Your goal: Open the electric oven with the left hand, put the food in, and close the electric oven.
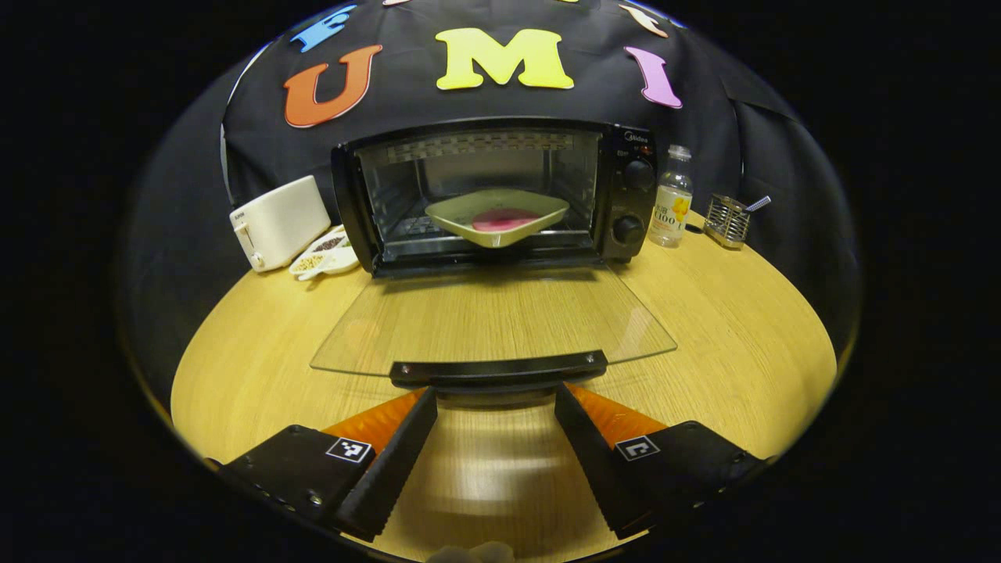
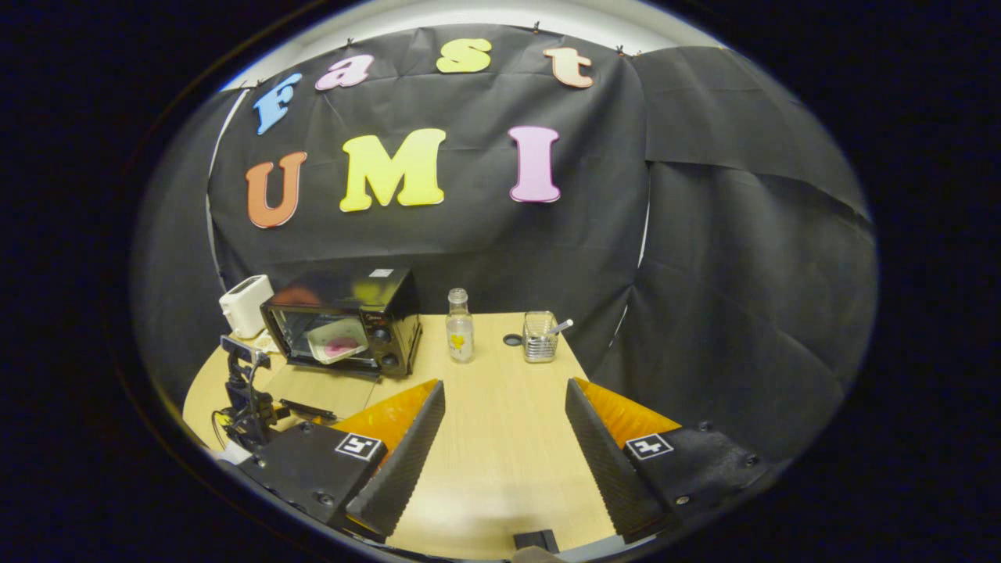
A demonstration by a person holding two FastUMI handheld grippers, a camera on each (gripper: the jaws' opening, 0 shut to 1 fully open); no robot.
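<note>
With the food plate (image 1: 498,216) on the electric oven (image 1: 493,195) rack, the left gripper (image 1: 496,407), fingers apart, faces the lowered door's handle (image 1: 498,369), apparently ready to lift it shut, while the right gripper (image 2: 504,426) waits open.

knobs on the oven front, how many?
2, both on the oven's right-hand control panel: upper knob above lower knob. None seems hidden.

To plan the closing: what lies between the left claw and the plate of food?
In the left gripper view, the lowered glass door and its handle.
</note>
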